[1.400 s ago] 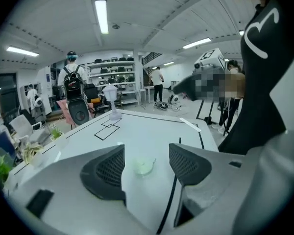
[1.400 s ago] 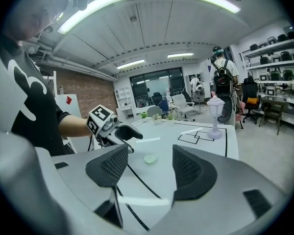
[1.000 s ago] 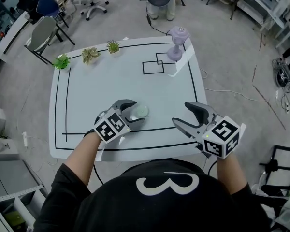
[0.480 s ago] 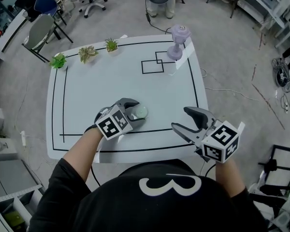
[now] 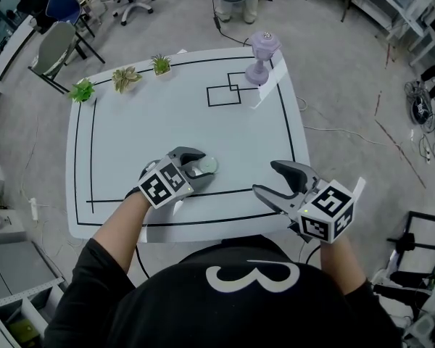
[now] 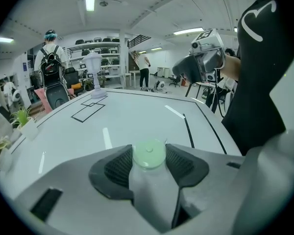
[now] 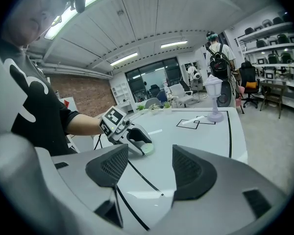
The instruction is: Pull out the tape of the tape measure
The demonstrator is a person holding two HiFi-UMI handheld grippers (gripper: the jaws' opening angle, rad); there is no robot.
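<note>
Left gripper (image 5: 200, 167): sits low on the table (image 5: 167, 114), lower centre of the head view. Its jaws have just been closing, and the tape measure (image 6: 148, 154), a small round pale-green case, sits between the pads, which meet its two sides. I judge this grip is meant to anchor the case so it cannot slide when the tape is drawn.

Right gripper (image 5: 264, 177): lower right of the head view, over the table's near edge, well apart from the case. Its jaws stand wide with nothing between them, and it faces the left gripper, which I read as ready to take the tape end.

No tape is drawn out. I cannot make out the tab.
</note>
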